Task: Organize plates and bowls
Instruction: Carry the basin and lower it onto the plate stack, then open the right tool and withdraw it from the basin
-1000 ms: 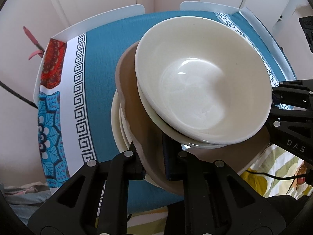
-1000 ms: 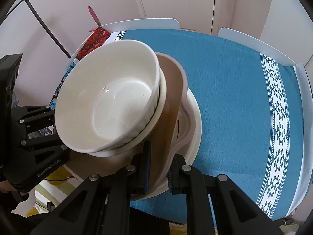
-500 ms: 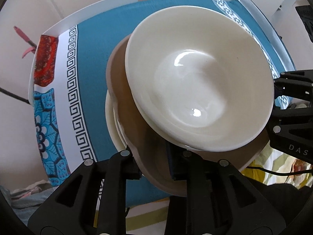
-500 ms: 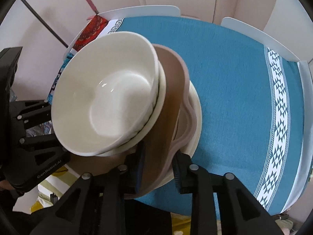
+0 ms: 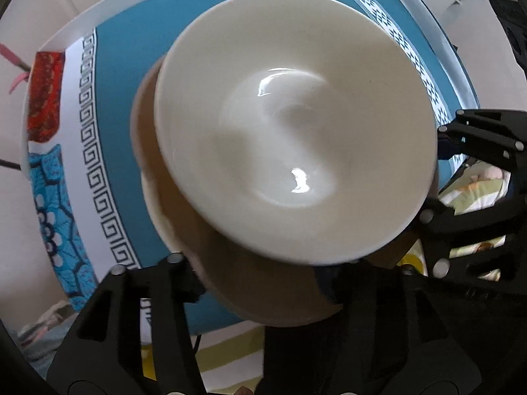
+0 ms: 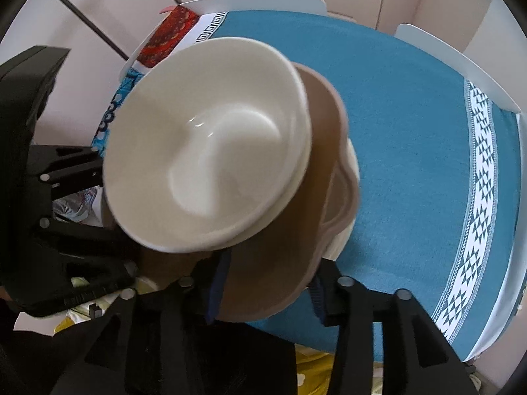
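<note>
- Tablecloth, left edge in the left wrist view: a red patterned patch above a blue floral panel, then a white band with a black key pattern; the teal field fills the rest and lies under the crockery.
- Stack of crockery, near the front edge of the table: a cream bowl on top, nested in a second cream bowl whose rim shows only in the right wrist view; beneath them a tan plate, and under that a cream plate with a wavy rim, resting on the cloth.
- Left gripper: jaws have just been opening and stand partly apart; the near edge of the tan plate lies between them; the pads do not appear to press it, though the right finger is dark and hard to read.
- Right gripper: jaws likewise have just been opening; the blue pads stand clear on either side of the tan plate's rim, gap visible at the right pad; nothing gripped.
- Right side of the cloth in the right wrist view: a white band with teal triangles; white chair backs beyond the far edge.
</note>
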